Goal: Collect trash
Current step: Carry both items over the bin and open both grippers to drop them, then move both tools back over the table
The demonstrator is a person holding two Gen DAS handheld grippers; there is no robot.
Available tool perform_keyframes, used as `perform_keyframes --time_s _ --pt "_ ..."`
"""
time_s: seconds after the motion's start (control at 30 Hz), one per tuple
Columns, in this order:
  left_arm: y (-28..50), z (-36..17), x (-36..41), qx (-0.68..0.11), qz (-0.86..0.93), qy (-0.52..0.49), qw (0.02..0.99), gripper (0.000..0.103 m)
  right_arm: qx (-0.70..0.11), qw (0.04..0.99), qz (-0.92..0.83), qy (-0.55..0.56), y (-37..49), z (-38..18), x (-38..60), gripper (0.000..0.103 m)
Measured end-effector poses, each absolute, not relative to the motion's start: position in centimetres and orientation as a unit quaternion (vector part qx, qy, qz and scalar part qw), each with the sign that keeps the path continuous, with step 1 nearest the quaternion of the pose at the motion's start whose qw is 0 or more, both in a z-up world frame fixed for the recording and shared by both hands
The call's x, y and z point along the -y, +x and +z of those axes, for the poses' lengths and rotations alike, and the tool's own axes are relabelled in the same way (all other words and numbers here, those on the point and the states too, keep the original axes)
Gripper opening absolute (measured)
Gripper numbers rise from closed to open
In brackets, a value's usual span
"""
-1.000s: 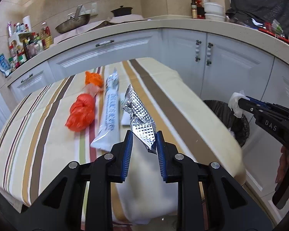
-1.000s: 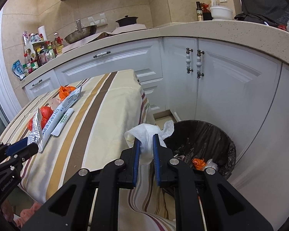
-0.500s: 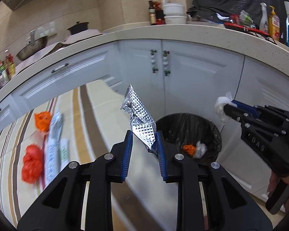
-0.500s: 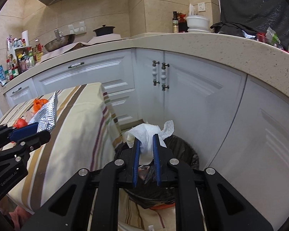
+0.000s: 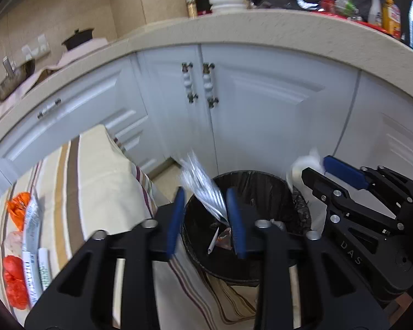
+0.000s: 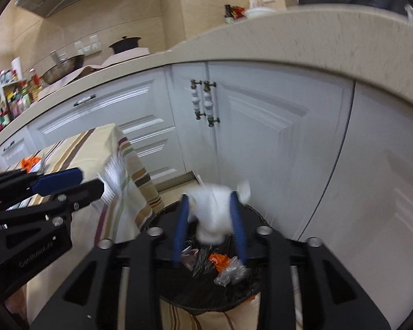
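foil wrapper [image 5: 203, 189]: crinkled silver, blurred, above bin [image 5: 261, 177]
tissue [image 6: 214, 214]: white, crumpled, above bin
left gripper [image 5: 205, 216]: jaws just opening, foil loose between
right gripper [image 6: 210, 220]: jaws just opening, tissue loose between
writing: "DAS" on right gripper

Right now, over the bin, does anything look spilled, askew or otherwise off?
Nothing spilled. The foil wrapper and white tissue sit loose between just-opened jaws above the black bin. More litter remains on the striped tablecloth.

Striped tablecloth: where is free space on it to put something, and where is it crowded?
The tablecloth is bare from the wrappers across to its edge by the bin. It is crowded at its far left, where the orange bags and the wrappers lie together.
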State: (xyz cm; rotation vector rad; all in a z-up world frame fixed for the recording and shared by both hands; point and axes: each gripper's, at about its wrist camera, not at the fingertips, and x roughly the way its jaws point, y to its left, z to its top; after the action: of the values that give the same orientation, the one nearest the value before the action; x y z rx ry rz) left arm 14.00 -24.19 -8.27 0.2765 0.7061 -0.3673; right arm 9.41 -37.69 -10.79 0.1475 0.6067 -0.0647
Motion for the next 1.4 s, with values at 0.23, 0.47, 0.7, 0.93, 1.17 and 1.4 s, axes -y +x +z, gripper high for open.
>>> perform_keyframes --time_s 0.23,0.47,0.7,0.93,1.17,1.4 --pt "14.3 -8.5 22.7 -0.345 -0.159 0.12 0.917 0.041 -0.304 0.948 -0.041 0.081 9.5 -11.5 37.9 0.035" --pt "12.4 -6.5 19.0 -0.325 -0.137 0.089 0.931 0.041 -0.294 0.952 -0.035 0.076 8.6 -10.1 36.1 0.039" --pt "9.4 -4.6 12.4 -0.314 -0.093 0.06 0.943 0.041 -0.281 0.957 -0.001 0.071 7.2 -8.3 31.6 0.043" --pt "6.0 -4.4 3.5 -0.316 -0.014 0.037 0.948 0.041 -0.279 0.957 0.061 0.052 6.5 -7.3 24.8 0.045" --pt "3.2 -5.4 -4.4 -0.329 0.055 0.012 0.943 0.041 -0.294 0.947 0.129 0.023 6.8 -7.8 17.4 0.045" --pt "1.2 -6.3 -10.1 -0.332 0.097 -0.004 0.938 0.041 -0.307 0.935 0.175 0.008 6.1 -8.3 11.5 0.045"
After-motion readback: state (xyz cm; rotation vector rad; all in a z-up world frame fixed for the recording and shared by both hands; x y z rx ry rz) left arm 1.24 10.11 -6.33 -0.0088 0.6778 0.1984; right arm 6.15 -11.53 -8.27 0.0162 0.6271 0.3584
